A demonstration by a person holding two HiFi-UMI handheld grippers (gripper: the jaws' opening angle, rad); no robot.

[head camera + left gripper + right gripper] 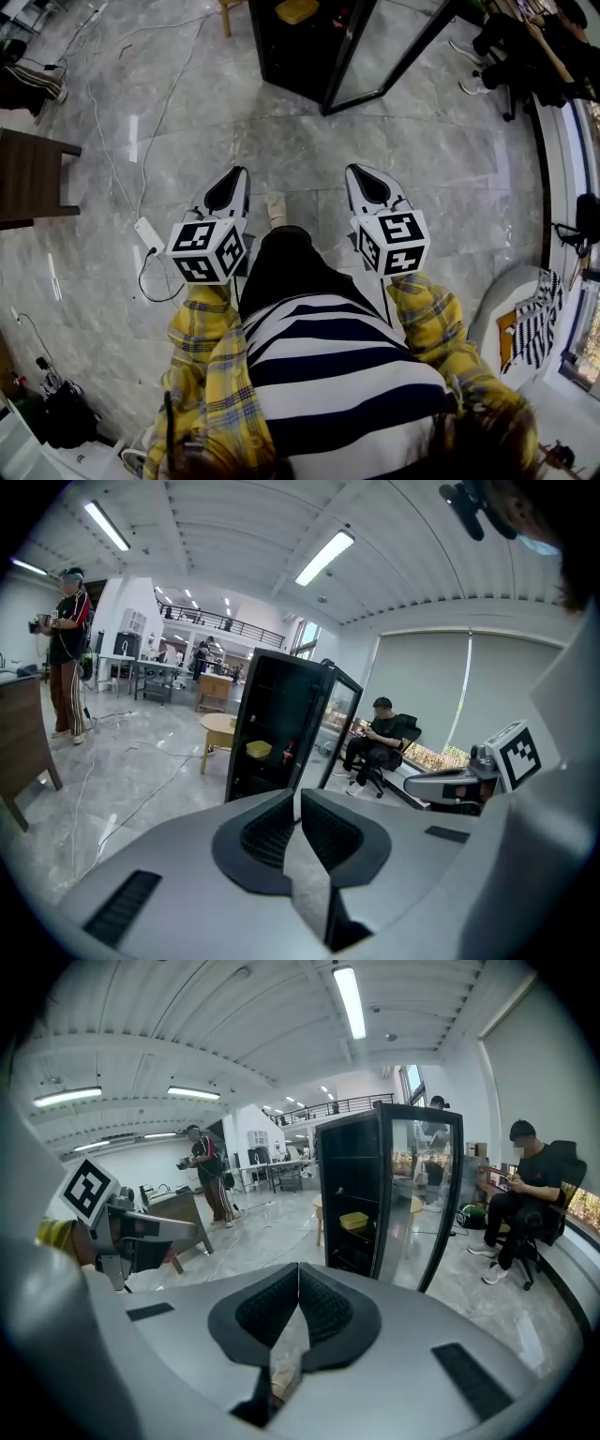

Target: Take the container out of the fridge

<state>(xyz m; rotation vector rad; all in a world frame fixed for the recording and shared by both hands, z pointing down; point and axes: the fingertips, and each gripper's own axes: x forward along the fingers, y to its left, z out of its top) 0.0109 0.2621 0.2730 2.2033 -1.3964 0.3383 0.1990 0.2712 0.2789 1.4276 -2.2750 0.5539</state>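
Note:
A black fridge [300, 42] stands on the floor ahead with its glass door [380, 47] swung open. A yellow container [297, 10] rests on a shelf inside; it also shows in the left gripper view [259, 750] and the right gripper view [353, 1220]. Something small and red [288, 752] stands beside it. My left gripper [234, 172] and right gripper [359, 170] are held side by side at waist height, well short of the fridge. Both point at it. The left gripper [297, 792] and the right gripper [298, 1267] have jaws closed together with nothing between them.
A brown desk [33, 178] stands at the left, with cables [122, 159] and a white adapter [148, 232] on the marble floor. A round wooden table [217, 728] sits behind the fridge. One person sits [380, 738] at the right; another stands [67, 649] far left.

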